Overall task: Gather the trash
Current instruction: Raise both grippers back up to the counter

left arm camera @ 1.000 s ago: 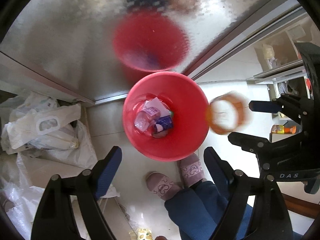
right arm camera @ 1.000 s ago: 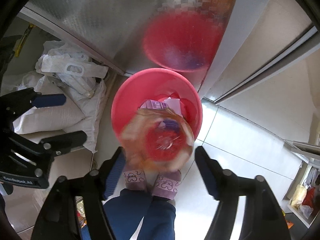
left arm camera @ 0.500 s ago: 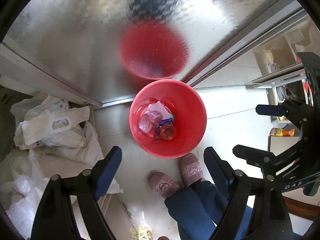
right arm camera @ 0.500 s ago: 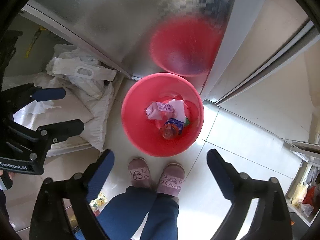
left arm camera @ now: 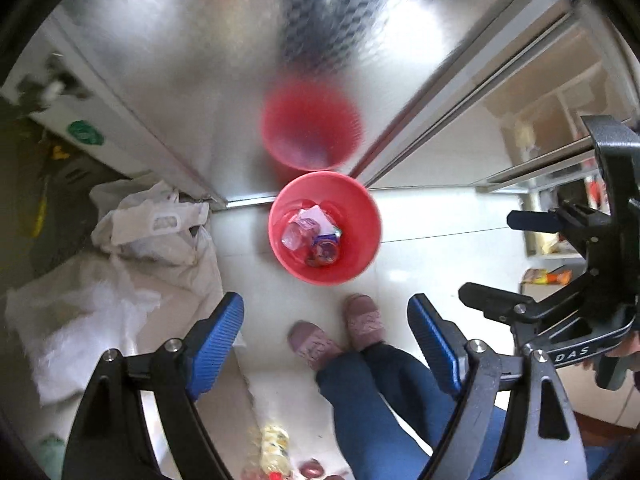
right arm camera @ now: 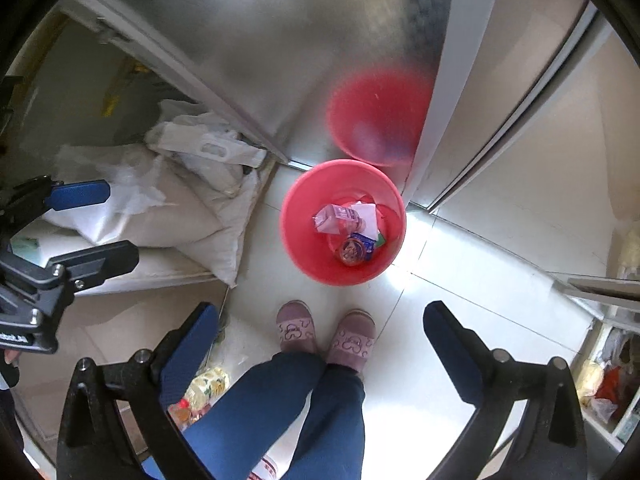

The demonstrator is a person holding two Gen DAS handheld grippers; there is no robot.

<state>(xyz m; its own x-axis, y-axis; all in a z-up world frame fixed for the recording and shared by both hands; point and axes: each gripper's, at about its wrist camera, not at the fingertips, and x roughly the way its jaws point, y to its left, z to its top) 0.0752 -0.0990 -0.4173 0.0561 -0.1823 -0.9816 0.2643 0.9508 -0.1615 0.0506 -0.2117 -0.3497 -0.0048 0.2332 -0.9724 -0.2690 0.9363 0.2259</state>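
A red bin (left arm camera: 360, 248) stands on the white tiled floor against a metal door; it also shows in the right wrist view (right arm camera: 296, 240). Inside lie a clear plastic cup (left arm camera: 325, 252) (right arm camera: 352, 249), a pink carton (right arm camera: 338, 216), white paper and a blue wrapper. My left gripper (left arm camera: 325, 340) is open and empty, high above the floor in front of the bin. My right gripper (right arm camera: 320, 344) is open and empty, also high above the bin. Each gripper shows at the edge of the other's view, the right one (left arm camera: 520, 260) and the left one (right arm camera: 92, 224).
White plastic bags and sacks (left arm camera: 132, 256) (right arm camera: 180, 200) lie left of the bin. The person's slippered feet (left arm camera: 340, 332) (right arm camera: 324, 332) stand just before it. A yellow patterned bottle (right arm camera: 204, 388) lies on the floor near the feet. Shelves with packets (left arm camera: 548, 276) are at the right.
The plastic cup dropped from my right gripper into the red bin. Both grippers have risen away from the bin, which now looks smaller.
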